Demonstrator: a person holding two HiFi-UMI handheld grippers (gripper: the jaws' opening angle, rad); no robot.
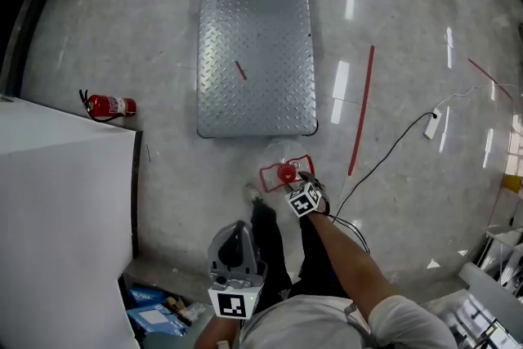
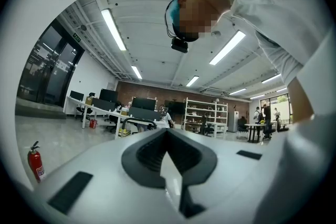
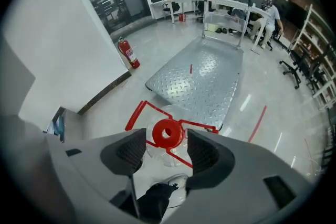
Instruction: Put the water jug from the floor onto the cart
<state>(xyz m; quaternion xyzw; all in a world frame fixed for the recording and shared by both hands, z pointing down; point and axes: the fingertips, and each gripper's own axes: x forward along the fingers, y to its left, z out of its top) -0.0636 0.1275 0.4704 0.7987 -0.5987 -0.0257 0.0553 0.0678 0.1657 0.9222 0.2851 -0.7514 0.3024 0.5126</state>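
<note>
Task status: early, nothing transferred. Located upright on the polished grey floor (image 1: pixel 122 29), just short of the near edge of the diamond-plate steel platform cart (image 1: pixel 261 29): the clear plastic water jug (image 1: pixel 282 158) with round red cap (image 3: pixel 168 133) and red frame handle (image 3: pixel 137 111). Not on the deck; contact with the deck edge not determinable from the head view. Deck bare apart from a short red mark (image 1: pixel 240 70); push handle at the far end. Right gripper (image 3: pixel 166 145) poised over the jug's top, jaws spread, red cap framed in the gap with clearance visible on both sides; no grip made. Left gripper (image 2: pixel 168 136) near the body, pointing up and away into the room, jaws closed together on nothing; no part in the work at this moment. Judged as the approach-to-grasp step: positioning largely done, closure on cap or handle outstanding. Left to do: secure hold, lift clear of the floor, carry forward over the near edge, set down on the deck, release. Doubtful whether one gripper at the cap suffices for a jug of this bulk; fill level not readable through the clear wall. Also noted, away from the route: red fire extinguisher (image 1: pixel 110 105) lying by the white panel (image 1: pixel 65 208) to the left, red floor stripe (image 1: pixel 361 110) and a white power strip (image 1: pixel 431 124) on a black cable to the right.
</note>
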